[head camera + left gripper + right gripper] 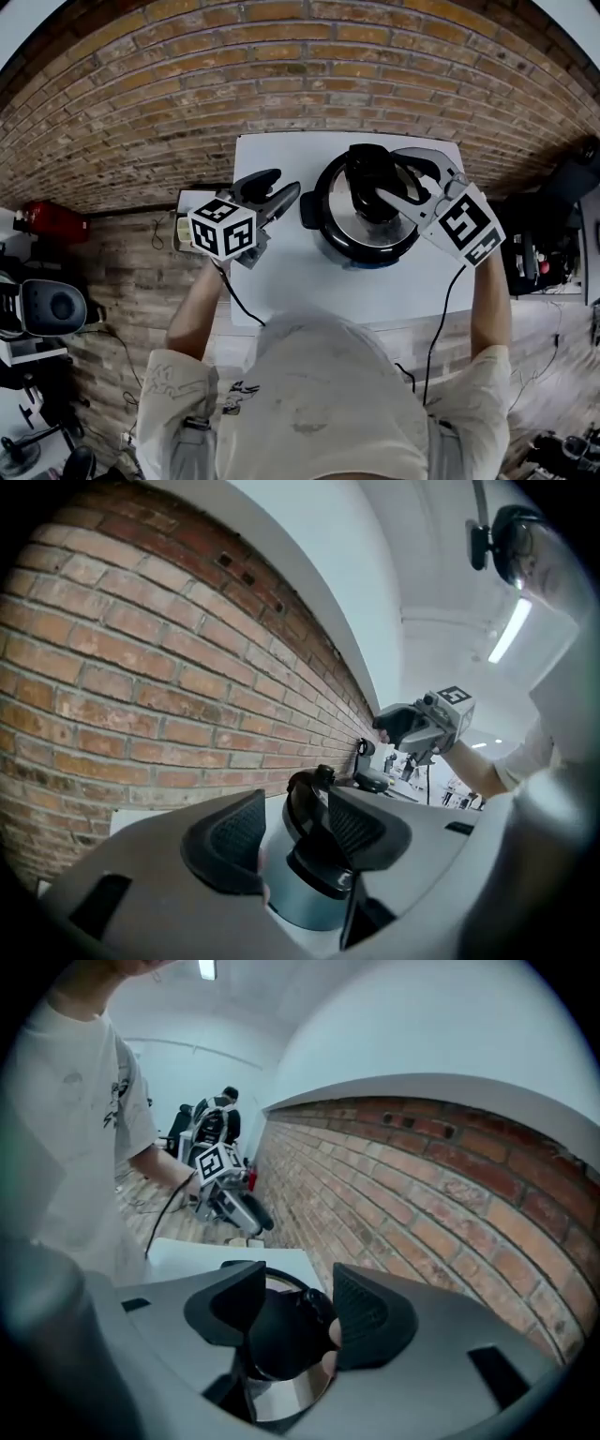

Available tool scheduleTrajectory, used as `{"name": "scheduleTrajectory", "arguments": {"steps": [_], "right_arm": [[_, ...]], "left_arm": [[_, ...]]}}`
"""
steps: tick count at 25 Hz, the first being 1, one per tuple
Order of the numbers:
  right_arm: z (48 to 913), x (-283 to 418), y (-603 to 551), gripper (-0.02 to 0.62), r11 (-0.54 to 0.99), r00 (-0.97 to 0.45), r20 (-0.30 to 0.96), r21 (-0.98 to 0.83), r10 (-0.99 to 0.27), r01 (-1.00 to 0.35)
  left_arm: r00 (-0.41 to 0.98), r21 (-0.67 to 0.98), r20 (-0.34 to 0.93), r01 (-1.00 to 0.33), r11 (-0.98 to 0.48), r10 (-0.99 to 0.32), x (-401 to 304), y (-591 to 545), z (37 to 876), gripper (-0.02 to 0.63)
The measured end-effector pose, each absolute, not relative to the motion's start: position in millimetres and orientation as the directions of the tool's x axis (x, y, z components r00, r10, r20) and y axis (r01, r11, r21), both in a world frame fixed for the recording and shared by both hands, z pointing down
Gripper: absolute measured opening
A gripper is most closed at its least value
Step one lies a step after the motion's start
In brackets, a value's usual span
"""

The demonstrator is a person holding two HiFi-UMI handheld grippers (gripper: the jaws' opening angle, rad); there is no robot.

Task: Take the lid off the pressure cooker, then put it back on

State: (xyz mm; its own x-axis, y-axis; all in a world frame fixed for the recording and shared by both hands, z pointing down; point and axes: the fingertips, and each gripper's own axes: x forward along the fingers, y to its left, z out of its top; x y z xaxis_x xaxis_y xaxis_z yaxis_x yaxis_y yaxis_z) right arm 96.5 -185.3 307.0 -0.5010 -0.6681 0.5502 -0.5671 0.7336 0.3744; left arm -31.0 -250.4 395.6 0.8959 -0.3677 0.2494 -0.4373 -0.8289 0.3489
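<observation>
Your right claw is clamped on the black knob handle of the round steel lid, which sits on the black pressure cooker on the white table. Left claw: jaws apart, empty, just left of the cooker.

1. Shows plain white on the counter.
2. Runs red-brown with pale mortar lines, in staggered courses, across the brick wall.
3. Gleams silver on the lid of the pressure cooker; goes black on rim, side handle and knob, with a sliver of blue at the base.
4. Reads pale grey on the left tongs and right tongs, with black ribbed pads.
5. Carries black square markers on white on both cubes.
6. Looks off-white with small dark prints on the person's shirt.
7. Glows red on an object at the far left.
</observation>
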Motion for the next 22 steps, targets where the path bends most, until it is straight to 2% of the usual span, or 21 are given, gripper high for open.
{"name": "scheduleTrajectory", "arguments": {"steps": [4, 7, 11, 22], "right_arm": [[335, 90, -175, 0.244, 0.851, -0.476, 0.73, 0.282, -0.49, -0.442], [353, 93, -170, 0.254, 0.893, -0.433, 0.814, 0.213, -0.386, -0.396], [369, 98, -171, 0.265, 0.919, -0.373, 0.877, 0.164, -0.302, -0.359], [406, 110, -173, 0.305, 0.955, -0.209, 0.972, 0.04, -0.105, -0.294]], "left_arm": [[0.925, 0.484, 0.26, -0.374, -0.791, -0.277, -29, -244, 412, 0.227], [0.949, 0.597, 0.244, -0.308, -0.741, -0.197, -26, -237, 423, 0.227], [0.971, 0.737, 0.202, -0.236, -0.634, -0.127, -27, -233, 437, 0.227], [0.996, 0.919, 0.087, -0.09, -0.385, -0.028, -10, -221, 466, 0.227]]}}
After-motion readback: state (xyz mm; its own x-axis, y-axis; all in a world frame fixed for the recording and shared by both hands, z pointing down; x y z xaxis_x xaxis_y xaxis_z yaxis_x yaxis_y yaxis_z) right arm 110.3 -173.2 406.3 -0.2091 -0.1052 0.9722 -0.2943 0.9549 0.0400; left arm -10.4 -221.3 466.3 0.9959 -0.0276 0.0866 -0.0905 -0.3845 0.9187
